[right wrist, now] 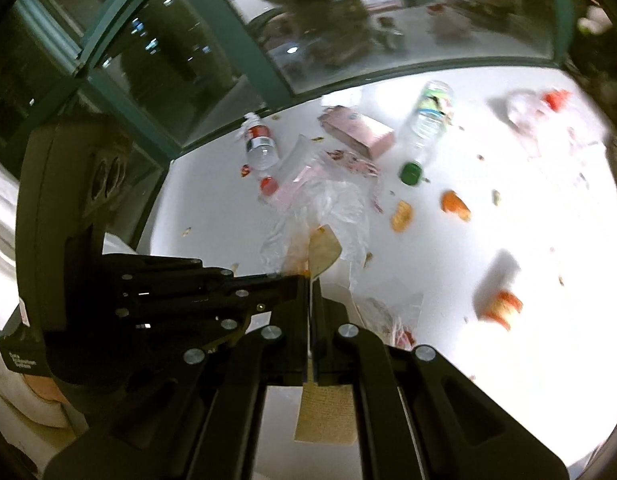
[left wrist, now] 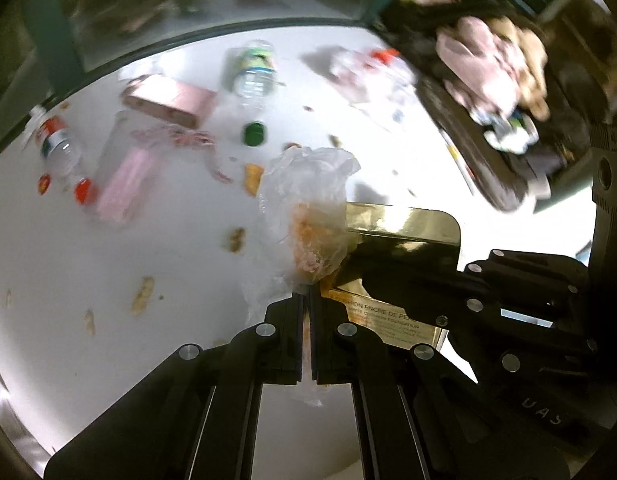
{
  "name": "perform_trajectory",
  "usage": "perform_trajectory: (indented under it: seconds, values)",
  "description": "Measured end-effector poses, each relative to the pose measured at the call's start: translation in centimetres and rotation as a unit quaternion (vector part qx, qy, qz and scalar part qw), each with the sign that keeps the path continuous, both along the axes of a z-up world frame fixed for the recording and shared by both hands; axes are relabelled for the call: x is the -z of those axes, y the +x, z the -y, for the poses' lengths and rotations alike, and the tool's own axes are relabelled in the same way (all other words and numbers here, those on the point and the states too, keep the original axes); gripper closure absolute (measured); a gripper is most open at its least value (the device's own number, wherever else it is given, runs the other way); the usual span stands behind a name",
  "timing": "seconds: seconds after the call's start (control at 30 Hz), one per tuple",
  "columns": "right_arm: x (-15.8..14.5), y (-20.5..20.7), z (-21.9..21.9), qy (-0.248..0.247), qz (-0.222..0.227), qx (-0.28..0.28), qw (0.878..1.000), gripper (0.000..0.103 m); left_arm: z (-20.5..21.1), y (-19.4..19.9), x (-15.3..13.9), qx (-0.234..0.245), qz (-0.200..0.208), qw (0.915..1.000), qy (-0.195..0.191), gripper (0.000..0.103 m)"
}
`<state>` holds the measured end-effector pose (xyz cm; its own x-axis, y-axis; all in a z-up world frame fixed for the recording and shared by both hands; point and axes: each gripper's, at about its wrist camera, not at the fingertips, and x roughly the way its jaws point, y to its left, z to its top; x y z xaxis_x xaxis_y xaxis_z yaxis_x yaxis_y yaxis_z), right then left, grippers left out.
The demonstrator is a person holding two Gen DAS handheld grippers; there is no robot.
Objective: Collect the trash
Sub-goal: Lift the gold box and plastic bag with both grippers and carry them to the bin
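The left gripper (left wrist: 308,300) is clamping shut on a crumpled clear plastic bag (left wrist: 308,204) smeared with orange residue, holding it above the white table (left wrist: 88,360). Just beside it, the right gripper (right wrist: 311,284) is pinching a flat gold card (left wrist: 404,224) with its jaws closed; in the right wrist view the card is showing edge-on as a tan sheet, and the bag is hanging against its tip. Below and beyond, food scraps (right wrist: 454,202) are lying scattered across the table. Farther off, a green bottle cap (left wrist: 254,134) is sitting near a clear water bottle (left wrist: 254,68) lying on its side, with a pink box (left wrist: 168,100) and a red-labelled bottle (left wrist: 58,146) to the left. At the far right edge, a dark bin (left wrist: 488,152) is holding pale crumpled waste. Dark window glass (right wrist: 148,60) is rising behind the table.
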<state>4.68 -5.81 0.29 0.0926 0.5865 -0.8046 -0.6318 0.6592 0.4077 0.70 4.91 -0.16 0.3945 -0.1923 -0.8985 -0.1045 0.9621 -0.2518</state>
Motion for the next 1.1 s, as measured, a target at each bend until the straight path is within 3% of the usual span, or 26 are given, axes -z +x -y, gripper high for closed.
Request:
perform_trajectory:
  seconds: [0.23, 0.63, 0.93, 1.1]
  values:
    - [-0.8, -1.6, 4.3, 0.004, 0.007, 0.062, 0.998, 0.1, 4.1, -0.1, -0.9, 0.073, 0.012, 0.9972, 0.008, 0.102]
    - [-1.4, -3.2, 11.6, 0.014, 0.009, 0.105, 0.994, 0.1, 12.5, -0.5, -2.0, 0.131, 0.014, 0.9911, 0.024, 0.102]
    - [-2.5, -4.1, 20.1, 0.022, 0.015, 0.176, 0.984, 0.1, 21.8, 0.4, -3.0, 0.2, 0.02, 0.9792, 0.026, 0.102]
    - [-3.3, -5.1, 25.4, 0.021, 0.021, 0.222, 0.975, 0.1, 27.9, 0.6, -3.6, 0.25, 0.026, 0.9675, 0.029, 0.102]
